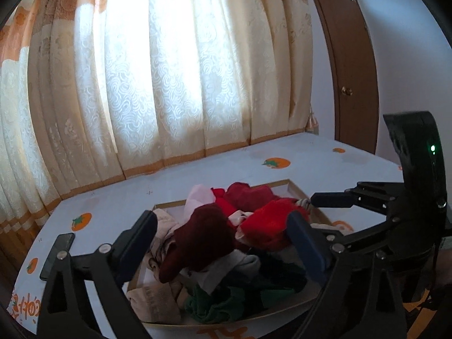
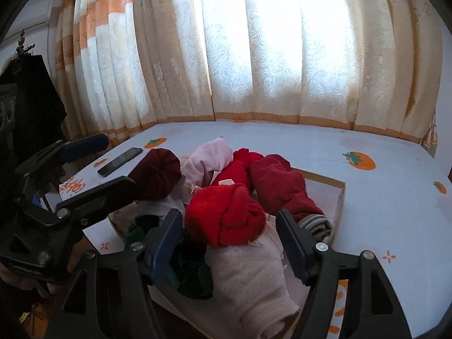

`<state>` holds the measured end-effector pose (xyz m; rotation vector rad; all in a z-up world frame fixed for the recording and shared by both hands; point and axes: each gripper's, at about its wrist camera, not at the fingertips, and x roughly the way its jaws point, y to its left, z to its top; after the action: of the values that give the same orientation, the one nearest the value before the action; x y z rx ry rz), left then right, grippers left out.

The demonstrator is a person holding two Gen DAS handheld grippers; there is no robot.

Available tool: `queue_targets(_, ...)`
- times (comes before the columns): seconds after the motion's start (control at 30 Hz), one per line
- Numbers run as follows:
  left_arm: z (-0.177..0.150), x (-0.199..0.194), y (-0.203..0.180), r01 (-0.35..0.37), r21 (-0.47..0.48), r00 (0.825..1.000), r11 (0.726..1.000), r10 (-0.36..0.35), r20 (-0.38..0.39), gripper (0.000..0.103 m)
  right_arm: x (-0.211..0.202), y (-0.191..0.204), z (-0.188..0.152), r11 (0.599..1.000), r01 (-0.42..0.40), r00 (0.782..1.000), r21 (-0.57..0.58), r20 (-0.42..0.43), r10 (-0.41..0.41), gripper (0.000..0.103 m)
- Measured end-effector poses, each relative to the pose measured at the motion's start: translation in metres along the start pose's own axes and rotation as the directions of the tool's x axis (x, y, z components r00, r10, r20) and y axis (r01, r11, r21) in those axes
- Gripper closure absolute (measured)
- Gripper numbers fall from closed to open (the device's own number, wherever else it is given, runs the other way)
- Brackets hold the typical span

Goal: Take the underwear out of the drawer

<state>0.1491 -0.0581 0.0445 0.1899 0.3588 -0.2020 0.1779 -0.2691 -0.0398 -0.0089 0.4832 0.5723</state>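
A shallow wooden drawer (image 1: 169, 204) (image 2: 325, 176) lies on a pale blue cloth, heaped with rolled underwear. A bright red roll (image 2: 226, 214) (image 1: 268, 220) sits between the fingers of my right gripper (image 2: 230, 240), which is open, with a gap on each side. My left gripper (image 1: 223, 226) is open wide around a dark red roll (image 1: 203, 240) (image 2: 158, 175) without touching it. In the right wrist view the left gripper (image 2: 118, 162) comes in from the left. Pink (image 2: 209, 158), maroon (image 2: 276, 183), green (image 1: 214, 302) and beige pieces fill the drawer.
A black phone (image 1: 56, 254) (image 2: 120, 161) lies on the cloth left of the drawer. The blue cloth (image 2: 310, 147) has orange fruit prints. Patterned curtains (image 1: 169, 70) hang close behind. A brown door (image 1: 350, 84) stands at the right, and dark furniture (image 2: 28, 107) at the far left.
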Motion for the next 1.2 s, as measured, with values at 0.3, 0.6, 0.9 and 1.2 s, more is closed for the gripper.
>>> queue_targets(0.3,0.002,-0.027,-0.002,0.016,-0.038,0.999,0.999,-0.015,0.043,0.003,-0.027,0.008,-0.007,1.000,0.010,0.999,-0.001,0.043,-0.010,0.031)
queue_targets(0.6,-0.004,-0.044,0.000,0.027,-0.071,0.998,0.997,-0.023,0.051,0.001,-0.050,0.010,-0.010,0.999,0.033,0.995,0.007,0.098,-0.034,0.029)
queue_targets(0.9,-0.004,-0.050,0.003,0.023,-0.090,0.998,0.996,-0.018,0.057,0.001,-0.061,0.013,-0.009,1.000,0.030,0.993,0.009,0.118,-0.030,0.027)
queue_targets(1.2,-0.004,-0.053,0.004,0.022,-0.101,0.998,0.995,-0.015,0.063,0.001,-0.068,0.016,-0.005,1.000,0.030,0.990,0.000,0.135,-0.029,0.027)
